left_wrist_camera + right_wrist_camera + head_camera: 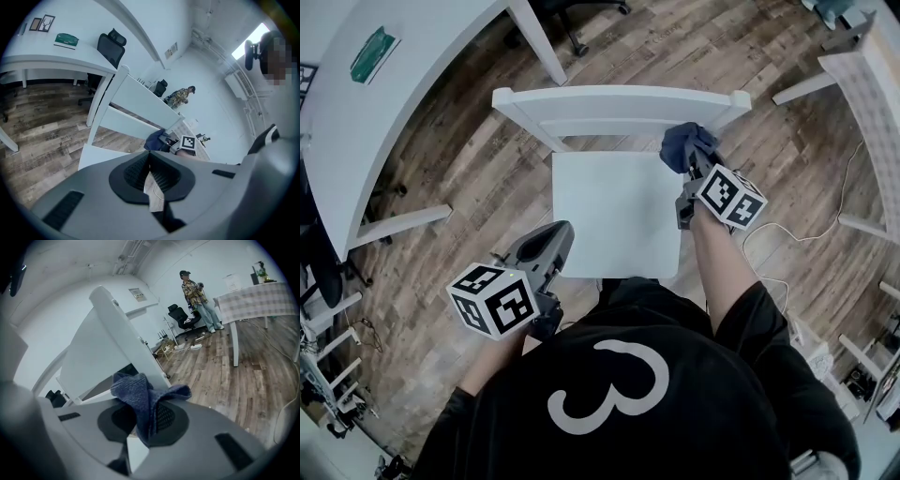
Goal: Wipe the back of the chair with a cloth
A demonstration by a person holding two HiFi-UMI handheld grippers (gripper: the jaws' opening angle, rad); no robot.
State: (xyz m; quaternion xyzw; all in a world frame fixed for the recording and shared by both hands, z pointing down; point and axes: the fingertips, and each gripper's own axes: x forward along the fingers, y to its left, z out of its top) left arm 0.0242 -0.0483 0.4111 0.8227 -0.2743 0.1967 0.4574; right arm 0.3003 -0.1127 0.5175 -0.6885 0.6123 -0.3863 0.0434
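A white wooden chair stands in front of me, its back on the far side of its seat. My right gripper is shut on a dark blue cloth, which is at the right end of the back. In the right gripper view the cloth bunches out of the jaws next to the chair back. My left gripper hangs by the seat's front left corner, shut with nothing in it. The left gripper view shows the chair back and the cloth ahead.
A white table with a green book stands at the left. A table with a checked cover is at the right, and a thin cable lies on the wooden floor. A person stands far off.
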